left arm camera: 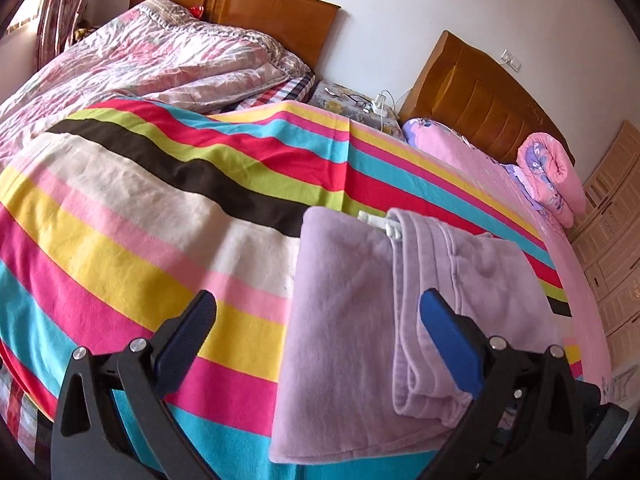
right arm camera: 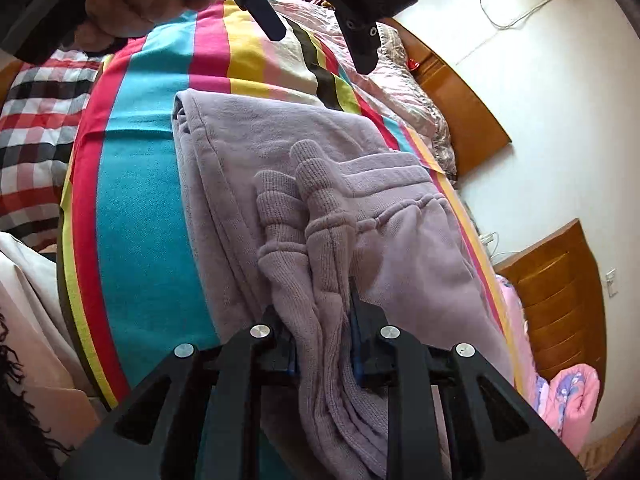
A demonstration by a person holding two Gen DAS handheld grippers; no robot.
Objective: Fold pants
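Covering the bed, a striped blanket under lilac pants.

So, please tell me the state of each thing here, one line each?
Pants: lilac, partly folded, ribbed cuffs bunched, lying on the blanket.
Right tongs: shut on the pants cuffs.
Left tongs: open, holding nothing, above the pants.
Striped blanket: spread flat over the bed.
Pink quilt: rolled up.

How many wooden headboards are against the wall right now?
2. One headboard stands behind the floral quilt; the other headboard stands behind the pink bedding, further right. Others may lie out of view.
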